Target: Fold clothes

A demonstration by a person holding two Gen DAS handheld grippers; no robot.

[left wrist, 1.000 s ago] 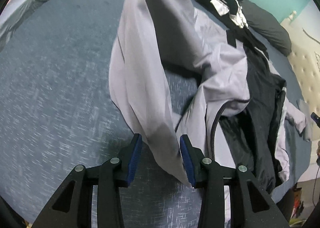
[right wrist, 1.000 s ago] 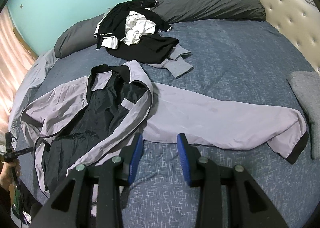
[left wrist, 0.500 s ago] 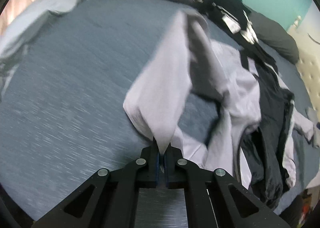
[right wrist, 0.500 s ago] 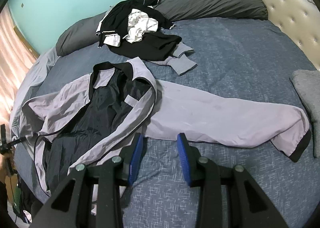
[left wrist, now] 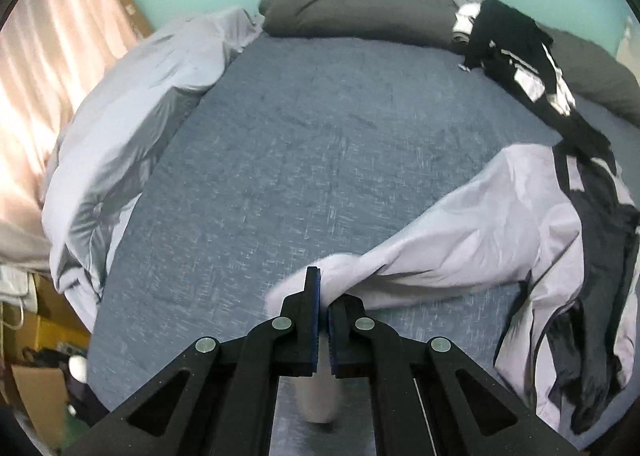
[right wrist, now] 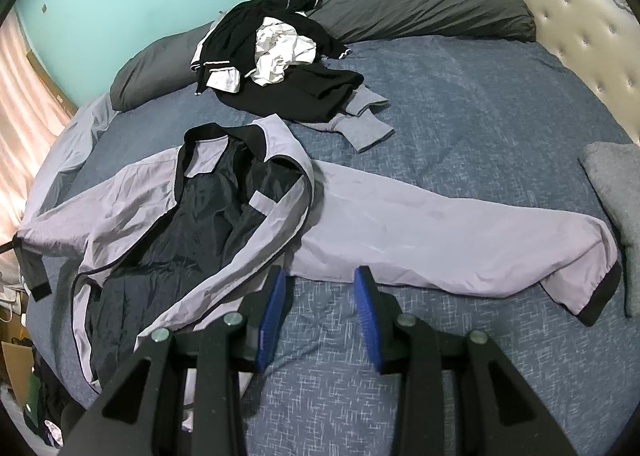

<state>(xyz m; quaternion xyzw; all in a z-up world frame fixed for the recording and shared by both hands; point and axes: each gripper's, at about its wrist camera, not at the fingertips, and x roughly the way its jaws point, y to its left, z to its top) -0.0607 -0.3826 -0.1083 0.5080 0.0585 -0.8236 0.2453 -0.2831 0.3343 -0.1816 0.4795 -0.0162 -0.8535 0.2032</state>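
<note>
A lavender jacket (right wrist: 132, 191) with black lining lies open on the blue bed (right wrist: 460, 103). My left gripper (left wrist: 323, 288) is shut on the end of one sleeve (left wrist: 420, 252). That sleeve is lifted and stretched away from the jacket body (left wrist: 560, 240), and its tip hangs below the jaws. In the right wrist view the same sleeve runs out toward the bed's left edge. My right gripper (right wrist: 320, 284) hovers open over the sheet, just in front of the jacket's front edge, with nothing between its fingers. The other sleeve (right wrist: 440, 240) lies flat to the right, ending in a black cuff (right wrist: 600, 296).
A heap of black and white clothes (right wrist: 280, 55) lies near the dark grey pillows (right wrist: 420, 11). A grey folded item (right wrist: 616, 191) sits at the right edge by the tufted headboard (right wrist: 592, 35). A pale duvet (left wrist: 132, 135) is bunched at the left; cardboard boxes (left wrist: 36, 396) stand on the floor.
My left gripper closed on the sleeve end, then rose and drew it out sideways, away from the jacket body. The right gripper has not moved.
</note>
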